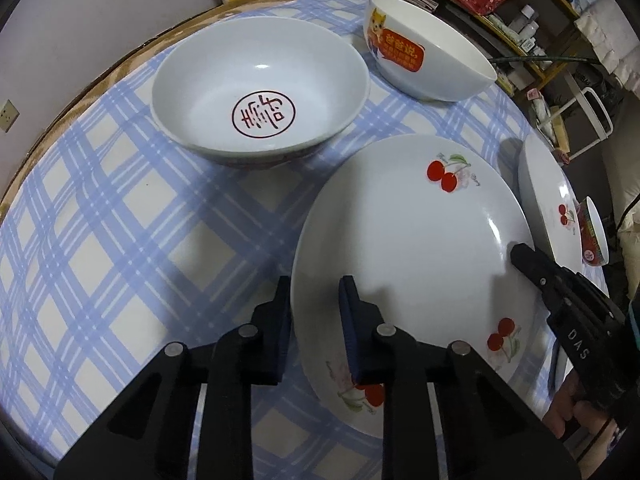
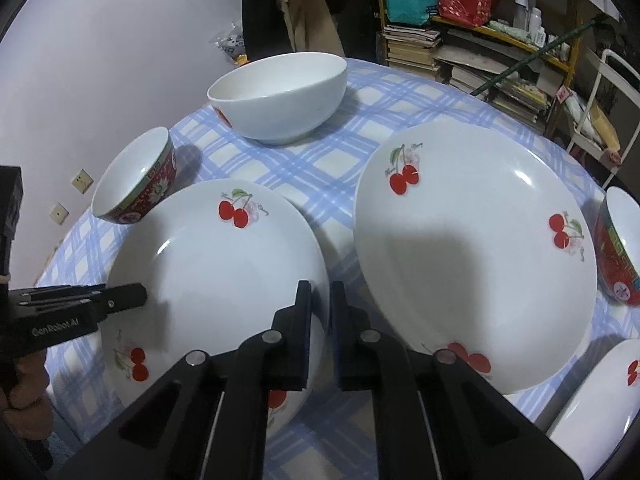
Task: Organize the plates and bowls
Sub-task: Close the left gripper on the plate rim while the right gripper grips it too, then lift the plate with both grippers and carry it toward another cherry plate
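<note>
A white cherry-print plate (image 1: pixel 412 248) (image 2: pixel 212 276) lies on the blue checked tablecloth. My left gripper (image 1: pixel 316 286) straddles its left rim, one finger outside and one on the inner face, with a strip of plate still showing between the pads. In the right wrist view the left gripper (image 2: pixel 134 295) reaches in from the left edge. My right gripper (image 2: pixel 322 290) is shut on the same plate's opposite rim, and its tip (image 1: pixel 520 252) shows from the left wrist view. A second, larger-looking cherry plate (image 2: pixel 476 248) (image 1: pixel 540 188) lies just to the right.
A bowl with a red seal inside (image 1: pixel 260 96) (image 2: pixel 136 180) and a plain white bowl with a sticker (image 1: pixel 428 52) (image 2: pixel 280 96) stand further back. A red-patterned bowl (image 2: pixel 620 252) and another cherry plate (image 2: pixel 600 392) sit at the right. Cluttered shelves (image 2: pixel 480 40) stand behind the round table.
</note>
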`<state>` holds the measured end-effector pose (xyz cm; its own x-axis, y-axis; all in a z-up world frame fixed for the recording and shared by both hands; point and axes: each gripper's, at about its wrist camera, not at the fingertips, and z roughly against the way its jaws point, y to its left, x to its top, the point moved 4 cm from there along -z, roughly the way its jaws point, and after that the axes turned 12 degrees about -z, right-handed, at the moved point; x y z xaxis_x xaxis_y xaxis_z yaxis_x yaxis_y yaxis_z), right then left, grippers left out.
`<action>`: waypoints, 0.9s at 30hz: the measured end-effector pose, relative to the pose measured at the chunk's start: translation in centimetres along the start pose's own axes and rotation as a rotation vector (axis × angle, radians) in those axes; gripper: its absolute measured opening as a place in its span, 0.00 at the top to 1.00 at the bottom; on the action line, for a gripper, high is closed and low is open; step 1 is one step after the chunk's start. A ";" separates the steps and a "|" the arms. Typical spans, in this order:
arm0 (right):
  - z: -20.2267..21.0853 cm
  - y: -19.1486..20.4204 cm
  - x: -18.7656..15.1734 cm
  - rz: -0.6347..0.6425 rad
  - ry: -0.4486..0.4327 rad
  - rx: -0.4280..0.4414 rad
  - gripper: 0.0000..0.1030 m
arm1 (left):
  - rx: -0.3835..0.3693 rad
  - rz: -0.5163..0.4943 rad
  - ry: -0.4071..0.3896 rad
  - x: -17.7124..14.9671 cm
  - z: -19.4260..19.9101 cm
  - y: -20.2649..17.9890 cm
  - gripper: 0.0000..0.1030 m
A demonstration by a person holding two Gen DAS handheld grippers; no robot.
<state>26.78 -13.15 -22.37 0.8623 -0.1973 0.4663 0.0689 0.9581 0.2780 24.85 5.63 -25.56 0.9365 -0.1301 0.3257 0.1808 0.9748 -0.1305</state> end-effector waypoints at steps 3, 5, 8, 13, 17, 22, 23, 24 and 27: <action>-0.1 0.1 -0.1 0.015 0.010 -0.005 0.89 | -0.017 0.011 0.004 0.2 -0.3 0.0 0.78; 0.0 0.0 -0.1 0.011 0.023 0.003 0.89 | -0.039 0.029 0.004 0.1 -0.3 0.3 0.79; 0.3 -0.1 -0.2 0.002 0.032 0.019 0.89 | -0.067 0.052 0.002 0.0 -0.1 0.5 0.79; 1.2 0.1 -0.7 -0.014 0.031 0.012 0.90 | -0.055 0.031 0.009 -0.7 0.4 -0.2 0.78; 2.0 0.0 -1.2 -0.015 0.031 -0.004 0.90 | -0.044 -0.011 0.007 -1.1 1.1 -1.1 0.78; 3.8 -0.7 -1.9 -0.048 0.029 0.017 0.90 | -0.057 -0.030 -0.003 -1.8 2.3 -1.7 0.78; 4.2 -0.7 -2.0 -0.048 0.026 0.018 0.90 | -0.060 -0.033 -0.003 -2.0 2.6 -1.9 0.78; 4.6 -0.8 -2.2 -0.051 0.022 0.017 0.90 | -0.063 -0.038 -0.003 -2.2 2.8 -2.0 0.78; 5.6 -1.1 -2.8 -0.059 0.016 -0.001 0.90 | -0.072 -0.075 -0.017 -2.5 3.9 -2.8 0.78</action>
<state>21.49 -14.85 -19.26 0.8649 -0.2500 0.4353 0.1204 0.9452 0.3034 20.84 3.90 -22.33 0.9143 -0.1985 0.3532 0.2721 0.9467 -0.1723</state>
